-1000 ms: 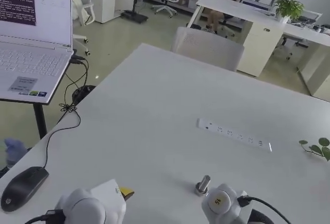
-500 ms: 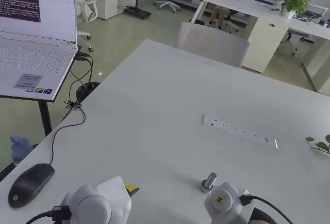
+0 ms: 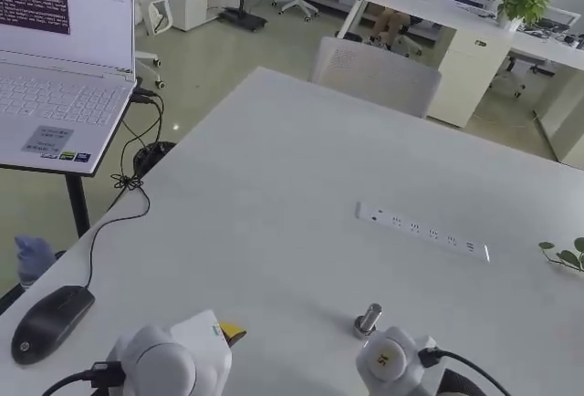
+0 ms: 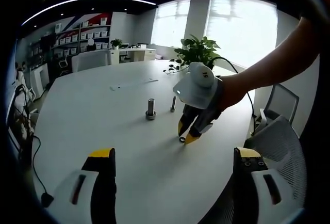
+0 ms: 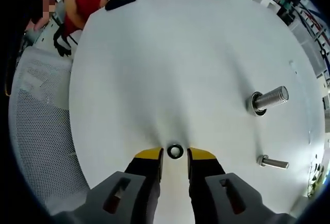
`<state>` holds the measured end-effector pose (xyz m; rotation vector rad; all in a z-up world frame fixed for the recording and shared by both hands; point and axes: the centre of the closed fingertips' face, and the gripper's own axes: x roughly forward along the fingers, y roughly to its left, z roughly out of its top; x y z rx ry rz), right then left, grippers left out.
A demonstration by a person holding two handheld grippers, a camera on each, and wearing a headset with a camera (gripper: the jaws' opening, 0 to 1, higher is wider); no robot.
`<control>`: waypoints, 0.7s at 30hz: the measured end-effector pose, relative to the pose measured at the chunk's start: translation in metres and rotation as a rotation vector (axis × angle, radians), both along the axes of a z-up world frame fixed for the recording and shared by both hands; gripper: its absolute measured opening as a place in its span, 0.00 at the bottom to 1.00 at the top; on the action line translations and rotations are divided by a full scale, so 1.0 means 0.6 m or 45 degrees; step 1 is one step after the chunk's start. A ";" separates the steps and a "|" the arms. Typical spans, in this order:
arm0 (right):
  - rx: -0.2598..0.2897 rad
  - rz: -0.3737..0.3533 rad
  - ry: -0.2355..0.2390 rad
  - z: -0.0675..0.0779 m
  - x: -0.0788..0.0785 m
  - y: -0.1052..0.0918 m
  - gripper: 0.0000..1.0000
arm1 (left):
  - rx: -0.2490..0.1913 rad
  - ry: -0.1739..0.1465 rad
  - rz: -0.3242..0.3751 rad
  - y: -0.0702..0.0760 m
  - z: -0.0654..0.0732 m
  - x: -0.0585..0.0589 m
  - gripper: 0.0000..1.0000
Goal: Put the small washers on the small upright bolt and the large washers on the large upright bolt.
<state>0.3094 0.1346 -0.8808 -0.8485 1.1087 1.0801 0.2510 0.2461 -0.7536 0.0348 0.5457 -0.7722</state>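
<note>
Right tongs (image 5: 175,157) point down at the white counter (image 5: 154,53), jaws slightly parted, with a small dark washer (image 5: 175,151) lying flat between the yellow tips. A sliver of gap shows on each side, so the washer is bracketed, not pinched. Left tongs (image 4: 174,153) are released, jaws spread wide, grasping nothing and aimed across the counter toward the other pair. Past the washer stands the large upright bolt (image 5: 269,100), with the small upright bolt (image 5: 273,162) near it. Farther out lies a white power strip (image 3: 422,230). A black mouse (image 3: 50,321) sits at the counter's left edge.
</note>
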 end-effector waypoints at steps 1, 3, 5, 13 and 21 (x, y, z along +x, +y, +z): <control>0.000 -0.003 0.001 0.000 0.000 0.000 0.21 | 0.005 -0.002 -0.001 0.001 -0.001 0.000 0.95; -0.001 -0.005 0.003 0.000 0.000 0.000 0.20 | 0.022 0.000 -0.007 0.002 -0.004 0.000 0.95; -0.003 -0.004 0.002 0.001 0.000 -0.001 0.19 | 0.039 0.004 -0.014 0.002 -0.008 -0.001 0.95; -0.001 -0.007 -0.001 0.000 -0.001 -0.001 0.16 | 0.070 0.022 -0.015 0.007 -0.018 -0.003 0.94; -0.016 0.002 -0.002 0.000 -0.002 0.000 0.14 | 0.069 0.028 -0.018 0.007 -0.020 -0.002 0.94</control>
